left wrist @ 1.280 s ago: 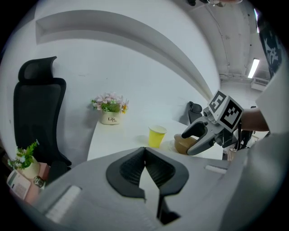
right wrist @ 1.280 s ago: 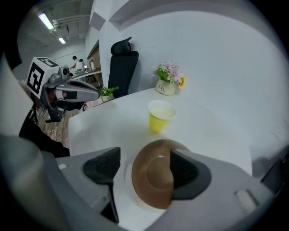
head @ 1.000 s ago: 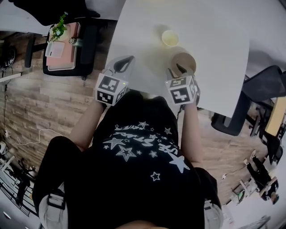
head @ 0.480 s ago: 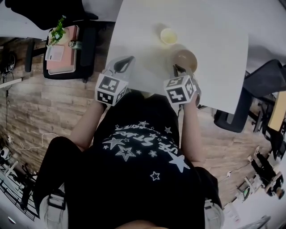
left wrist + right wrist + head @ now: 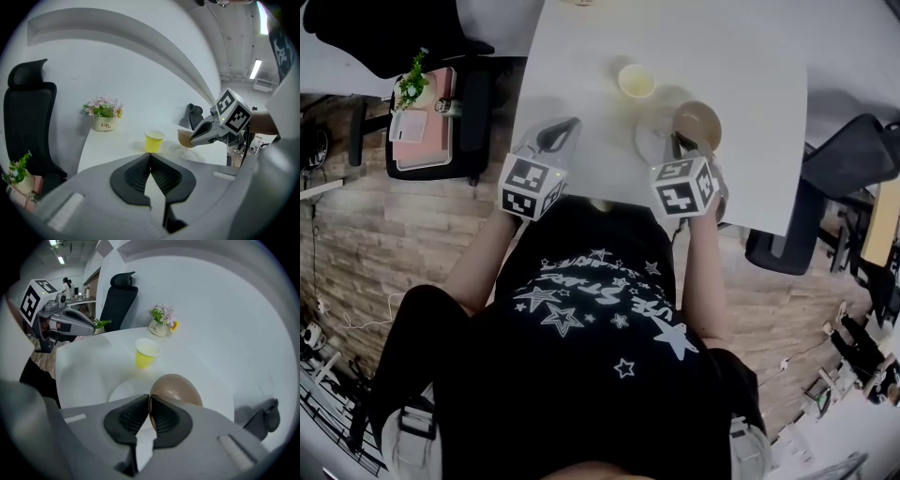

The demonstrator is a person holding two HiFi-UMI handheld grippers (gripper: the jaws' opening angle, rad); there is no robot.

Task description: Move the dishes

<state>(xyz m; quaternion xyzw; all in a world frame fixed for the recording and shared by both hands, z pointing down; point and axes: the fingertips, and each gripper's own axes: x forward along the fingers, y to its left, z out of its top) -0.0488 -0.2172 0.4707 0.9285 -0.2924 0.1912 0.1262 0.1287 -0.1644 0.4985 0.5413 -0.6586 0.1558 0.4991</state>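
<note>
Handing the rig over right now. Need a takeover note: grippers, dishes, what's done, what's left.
Left gripper: shut, empty, over the near edge of the table.
Right gripper: shut on the rim of the brown bowl; the bowl looks raised just off the white plate.
Yellow cup: upright on the table beyond the plate.
Done: bowl grasped.
Left: set the bowl down elsewhere, then probably move the plate and cup.

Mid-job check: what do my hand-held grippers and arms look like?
The left hand-held gripper and right hand-held gripper match: light grey bodies, tapered jaws lined with black ribbed pads, each carrying a white cube with black square markers. Forearms are unsleeved; the person wears a black T-shirt printed with white stars.
</note>
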